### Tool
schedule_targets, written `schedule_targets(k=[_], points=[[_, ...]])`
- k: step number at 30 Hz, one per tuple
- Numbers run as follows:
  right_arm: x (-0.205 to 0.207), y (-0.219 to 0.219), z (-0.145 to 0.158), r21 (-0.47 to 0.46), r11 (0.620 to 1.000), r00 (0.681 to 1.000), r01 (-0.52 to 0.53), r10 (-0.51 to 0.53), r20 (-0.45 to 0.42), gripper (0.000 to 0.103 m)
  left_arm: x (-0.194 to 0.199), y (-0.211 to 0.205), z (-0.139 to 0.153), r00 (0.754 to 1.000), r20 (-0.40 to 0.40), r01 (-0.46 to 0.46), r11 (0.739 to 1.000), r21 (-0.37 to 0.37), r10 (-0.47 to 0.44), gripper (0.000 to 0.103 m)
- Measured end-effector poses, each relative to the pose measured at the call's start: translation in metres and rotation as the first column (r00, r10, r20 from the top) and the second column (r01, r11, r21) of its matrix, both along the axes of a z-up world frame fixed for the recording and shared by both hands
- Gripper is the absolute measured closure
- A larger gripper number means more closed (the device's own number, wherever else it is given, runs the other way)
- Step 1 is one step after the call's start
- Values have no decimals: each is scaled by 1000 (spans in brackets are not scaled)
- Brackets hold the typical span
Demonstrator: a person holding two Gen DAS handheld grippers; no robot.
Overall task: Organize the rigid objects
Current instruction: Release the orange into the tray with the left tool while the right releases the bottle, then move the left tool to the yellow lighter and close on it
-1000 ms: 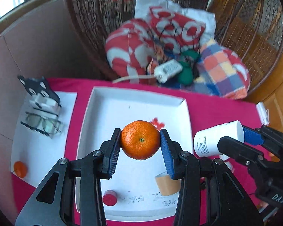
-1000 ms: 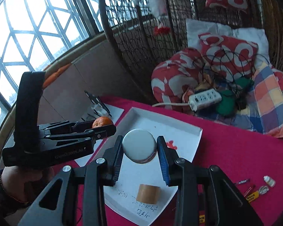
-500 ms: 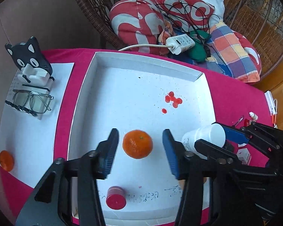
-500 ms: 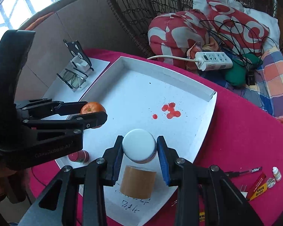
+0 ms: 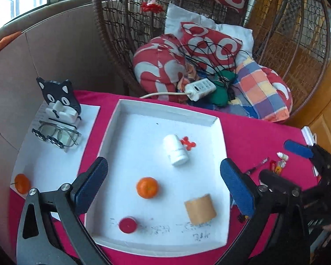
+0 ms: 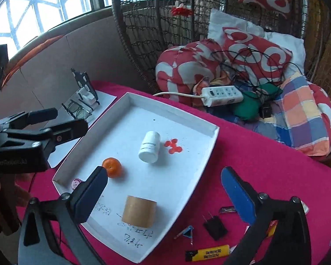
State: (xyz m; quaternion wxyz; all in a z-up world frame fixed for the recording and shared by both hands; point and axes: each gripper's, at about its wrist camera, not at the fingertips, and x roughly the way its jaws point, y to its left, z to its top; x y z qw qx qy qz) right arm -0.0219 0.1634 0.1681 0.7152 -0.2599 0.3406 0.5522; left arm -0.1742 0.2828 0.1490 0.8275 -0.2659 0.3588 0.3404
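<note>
Tray point(image 5: 112, 132): orange point(image 5: 147, 187), bottle point(image 5: 175, 150) newly released

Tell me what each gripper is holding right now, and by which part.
Nothing. The left gripper and right gripper stand wide open; the orange tangerine and white plastic bottle lie free in the white tray.

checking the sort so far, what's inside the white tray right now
Inside the white tray: an orange, a white bottle lying on its side, a brown cardboard roll and a small red cap. Nothing visible is hidden underneath them.
</note>
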Motion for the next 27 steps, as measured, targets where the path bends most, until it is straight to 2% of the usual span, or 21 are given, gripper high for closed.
schedule_targets(k=[4, 6, 8, 11, 13, 15, 17, 19, 20, 27], points=[[43, -49, 39, 70, 991, 993, 114, -114, -7, 0, 21, -40, 4, 997, -1, 76, 997, -1, -76, 0], [62, -72, 46, 84, 984, 987, 159, -161, 13, 0, 37, -62, -2, 991, 2, 130, 991, -21, -130, 0], [85, -97, 41, 78, 972, 975, 222, -222, -3, 0, 58, -86, -15, 979, -20, 200, 979, -46, -201, 0], [112, -131, 22, 42, 948, 948, 315, -312, -61, 0, 93, -126, -36, 939, -61, 331, 938, -99, -338, 0], [127, -154, 14, 14, 933, 929, 359, -356, -102, 0, 115, -150, -50, 898, -102, 416, 902, -117, -428, 0], [138, -173, 11, 1, 930, 924, 368, -366, -107, 0, 136, -164, -68, 862, -114, 474, 866, -161, -494, 1], [146, -188, 10, -2, 931, 927, 365, -364, -89, 0, 147, -172, -78, 845, -96, 508, 845, -167, -527, 7], [152, -199, 8, -6, 932, 927, 363, -362, -100, 0, 159, -177, -90, 825, -122, 530, 830, -175, -552, 26], [156, -206, 6, -9, 931, 925, 364, -363, -107, 0, 166, -180, -98, 812, -149, 539, 823, -180, -564, 29], [184, -238, -5, -30, 925, 912, 378, -378, -159, 0, 188, -181, -123, 766, -249, 563, 806, -183, -592, 31]])
